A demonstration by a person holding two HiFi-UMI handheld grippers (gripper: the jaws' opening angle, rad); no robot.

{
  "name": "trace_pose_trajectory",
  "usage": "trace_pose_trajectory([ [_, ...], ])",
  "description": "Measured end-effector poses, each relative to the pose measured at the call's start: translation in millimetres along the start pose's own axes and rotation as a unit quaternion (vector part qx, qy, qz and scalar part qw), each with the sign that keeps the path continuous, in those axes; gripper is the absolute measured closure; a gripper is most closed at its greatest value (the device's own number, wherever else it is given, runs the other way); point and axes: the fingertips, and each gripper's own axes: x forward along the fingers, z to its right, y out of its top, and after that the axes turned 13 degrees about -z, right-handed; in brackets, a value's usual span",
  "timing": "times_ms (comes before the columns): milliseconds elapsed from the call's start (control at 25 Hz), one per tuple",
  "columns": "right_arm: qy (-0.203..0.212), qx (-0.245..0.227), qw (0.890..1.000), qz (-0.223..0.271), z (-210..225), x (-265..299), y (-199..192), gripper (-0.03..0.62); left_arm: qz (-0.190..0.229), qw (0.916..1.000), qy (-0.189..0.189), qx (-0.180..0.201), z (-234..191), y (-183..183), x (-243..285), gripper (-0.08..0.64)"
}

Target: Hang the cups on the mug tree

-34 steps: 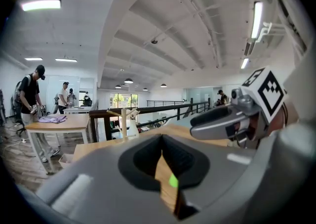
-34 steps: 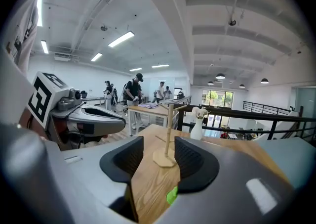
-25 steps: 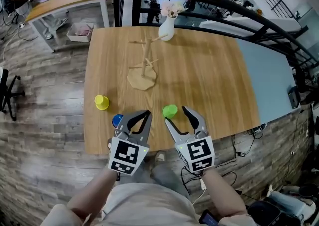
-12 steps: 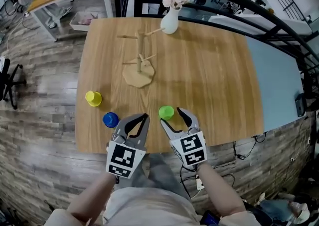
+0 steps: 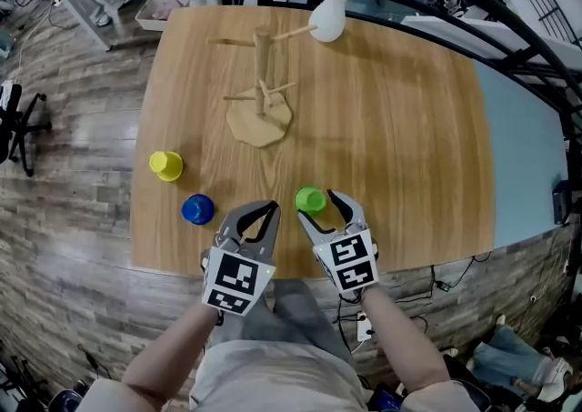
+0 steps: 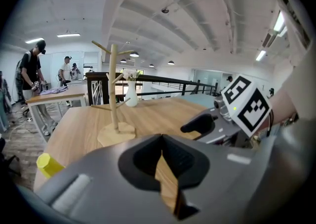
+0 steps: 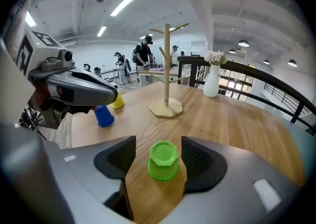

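Observation:
A green cup (image 7: 163, 160) stands upside down near the table's front edge, between the jaws of my right gripper (image 7: 157, 155). The jaws have just been opening further and the pads are clear of the cup on both sides. My left gripper (image 5: 265, 213) hovers beside it, shut with nothing held. Left of the grippers, a blue cup (image 5: 197, 209) and a yellow cup (image 5: 166, 165) stand upside down. The wooden mug tree (image 5: 262, 83) stands bare further back on its round base (image 5: 260, 125).
A white vase (image 5: 329, 16) with flowers stands at the table's far edge behind the tree. The wooden table (image 5: 400, 146) ends just below the grippers. A black railing (image 5: 509, 10) runs behind it. People work at another table (image 6: 64, 91) at far left.
Both grippers have sunk toward the table's front edge. The right jaws stand a little wider around the green cup. The left jaws stay shut.

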Motion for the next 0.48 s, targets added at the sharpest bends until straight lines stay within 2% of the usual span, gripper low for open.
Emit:
trace_pose_trajectory([
  [480,0.014,0.001,1.000,-0.024,7,40,-25,0.310,-0.026,0.9996,-0.013,0.006,-7,-25,34,0.557],
])
